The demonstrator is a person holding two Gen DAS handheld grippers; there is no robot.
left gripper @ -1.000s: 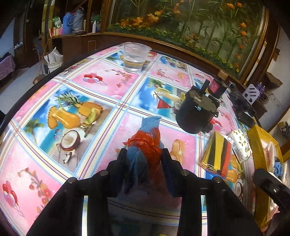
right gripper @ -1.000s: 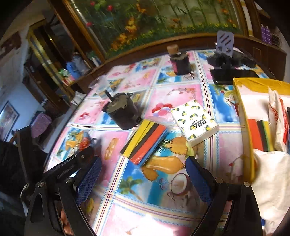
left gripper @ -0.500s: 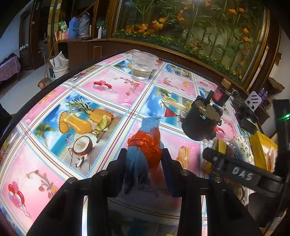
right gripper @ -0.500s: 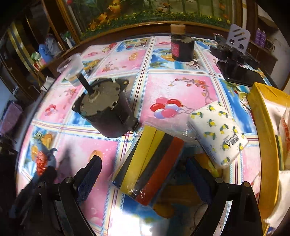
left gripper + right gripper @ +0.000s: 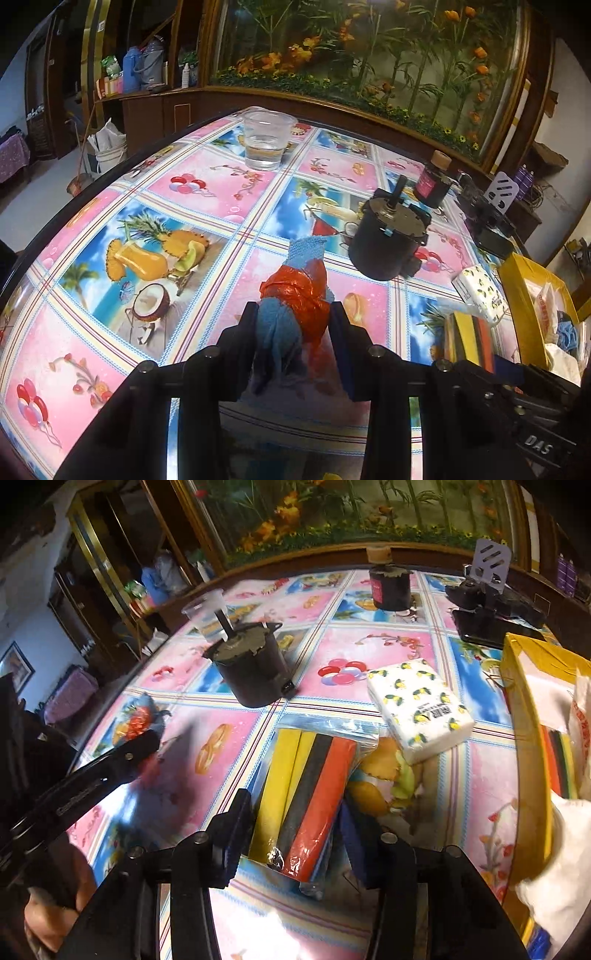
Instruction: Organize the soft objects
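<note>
At lower centre, the right gripper (image 5: 295, 834), its jaws just narrowed, is clamped on the bagged sponge pack (image 5: 306, 794). A blue-and-red cloth bundle (image 5: 295, 310) is pinched by the left gripper (image 5: 295, 347) on the tablecloth (image 5: 184, 192).

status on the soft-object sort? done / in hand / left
Done: the yellow box already holds a striped pack, white bags and a blue cloth. In hand: the left gripper is shut on the blue-and-red cloth bundle; the right gripper has just been closing around the striped sponge pack. Left: the tissue pack lies on the table.
</note>
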